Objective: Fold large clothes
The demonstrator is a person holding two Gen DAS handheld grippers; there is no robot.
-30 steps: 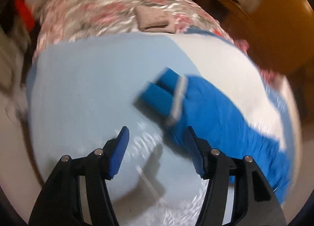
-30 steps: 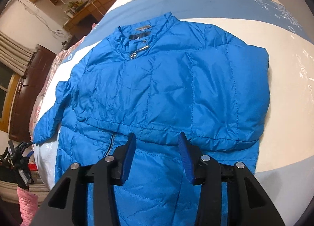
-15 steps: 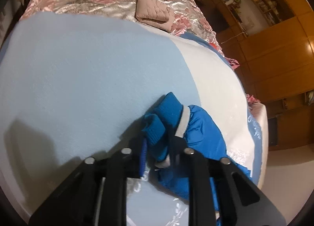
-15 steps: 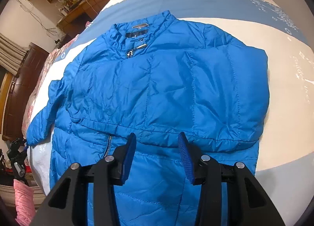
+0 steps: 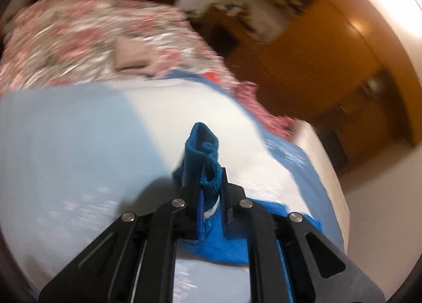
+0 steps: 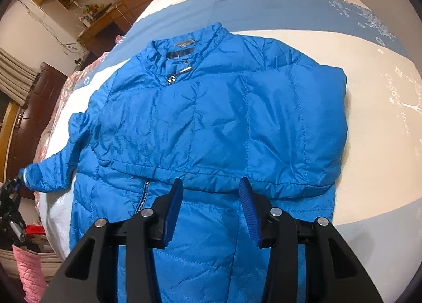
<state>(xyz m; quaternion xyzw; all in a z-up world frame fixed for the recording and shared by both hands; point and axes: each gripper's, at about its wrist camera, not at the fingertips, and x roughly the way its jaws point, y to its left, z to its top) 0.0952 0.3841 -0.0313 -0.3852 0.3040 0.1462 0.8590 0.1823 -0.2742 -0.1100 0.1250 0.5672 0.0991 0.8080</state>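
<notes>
A blue puffer jacket [image 6: 211,118] lies front up on the bed, collar at the far side. One sleeve is folded across its chest. The other sleeve [image 6: 52,171] stretches out to the left. My left gripper [image 5: 209,180] is shut on that sleeve's knit cuff [image 5: 201,150], which stands up past the fingertips, lifted off the sheet. In the right wrist view the left gripper [image 6: 13,189] shows at the left edge, at the cuff. My right gripper [image 6: 211,192] hangs open over the jacket's lower front, nothing between its pads.
The bed sheet [image 6: 369,145] is white with pale blue bands. A floral quilt [image 5: 79,39] with a folded beige cloth [image 5: 129,52] lies at the bed's far end. Wooden wardrobes [image 5: 329,52] stand beyond the bed. A pink cloth [image 6: 29,268] sits beside the bed.
My left gripper closed on the sleeve cuff and lifted it off the sheet, tilting upward. The sleeve now stretches out further in the right wrist view. The right gripper stayed put.
</notes>
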